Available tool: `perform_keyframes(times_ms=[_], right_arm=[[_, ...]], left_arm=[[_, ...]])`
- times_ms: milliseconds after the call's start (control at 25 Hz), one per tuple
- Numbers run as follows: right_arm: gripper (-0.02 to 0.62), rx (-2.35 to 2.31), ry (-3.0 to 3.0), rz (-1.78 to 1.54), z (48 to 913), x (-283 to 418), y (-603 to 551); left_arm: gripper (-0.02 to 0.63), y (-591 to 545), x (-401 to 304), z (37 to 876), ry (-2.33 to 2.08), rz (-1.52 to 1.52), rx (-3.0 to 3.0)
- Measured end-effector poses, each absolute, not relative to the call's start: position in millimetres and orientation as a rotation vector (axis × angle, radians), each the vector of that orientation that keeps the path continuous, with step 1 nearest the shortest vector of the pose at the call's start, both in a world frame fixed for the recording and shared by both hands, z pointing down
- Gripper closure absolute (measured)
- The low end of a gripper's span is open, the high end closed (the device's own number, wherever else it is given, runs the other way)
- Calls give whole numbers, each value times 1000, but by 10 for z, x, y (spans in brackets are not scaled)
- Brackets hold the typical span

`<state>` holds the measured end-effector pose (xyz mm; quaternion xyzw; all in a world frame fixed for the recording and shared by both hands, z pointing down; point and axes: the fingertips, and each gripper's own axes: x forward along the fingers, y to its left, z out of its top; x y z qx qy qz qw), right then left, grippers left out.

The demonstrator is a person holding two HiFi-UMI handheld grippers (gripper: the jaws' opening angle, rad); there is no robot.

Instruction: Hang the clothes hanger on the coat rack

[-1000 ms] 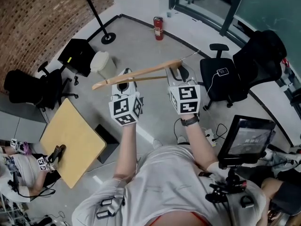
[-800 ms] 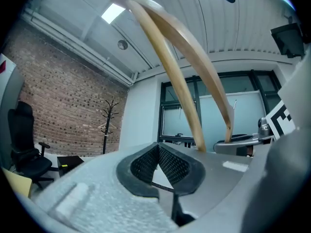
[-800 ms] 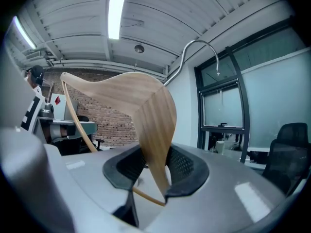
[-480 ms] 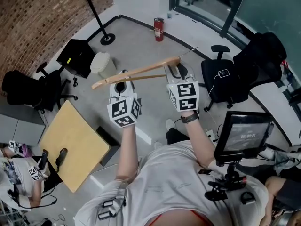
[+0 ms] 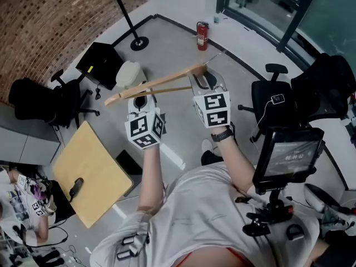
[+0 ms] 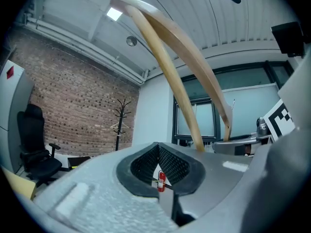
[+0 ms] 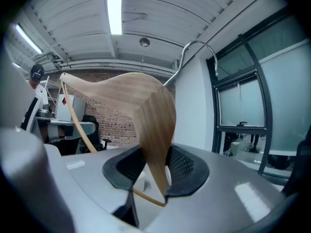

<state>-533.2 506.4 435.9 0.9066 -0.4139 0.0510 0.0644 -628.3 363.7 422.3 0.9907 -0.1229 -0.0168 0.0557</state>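
Pinching one wooden shoulder of the clothes hanger [image 7: 121, 93] between the pads of the right gripper [image 7: 155, 171], closed partway down onto the wood, with the wire hook [image 7: 197, 47] rising above. Holding the left gripper [image 6: 159, 166] alongside, pads all but touching and gripping nothing, with the hanger's long arm and thin lower bar crossing just above it. Facing the coat rack [image 5: 127, 16], standing well apart from both grippers across open floor, close to the brick wall [image 5: 44, 26], with a red fire extinguisher [image 5: 202, 28] off to the rack's right near the windows. Judging this as the carrying step, with the hanging itself not yet begun. Needing next a close approach to the rack, then raising the hanger until the hook clears one of the rack's upper pegs, lowering it on, and opening the right jaws only once the peg is bearing the weight.
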Motion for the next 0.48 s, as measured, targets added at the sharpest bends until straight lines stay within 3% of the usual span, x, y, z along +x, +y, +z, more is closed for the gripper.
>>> perform_keyframes(times_ms=[480], right_arm=[[469, 2733, -1363, 78, 4247, -3815, 4862]], left_arm=[[606, 3483, -4913, 4186, -493, -76, 3006]])
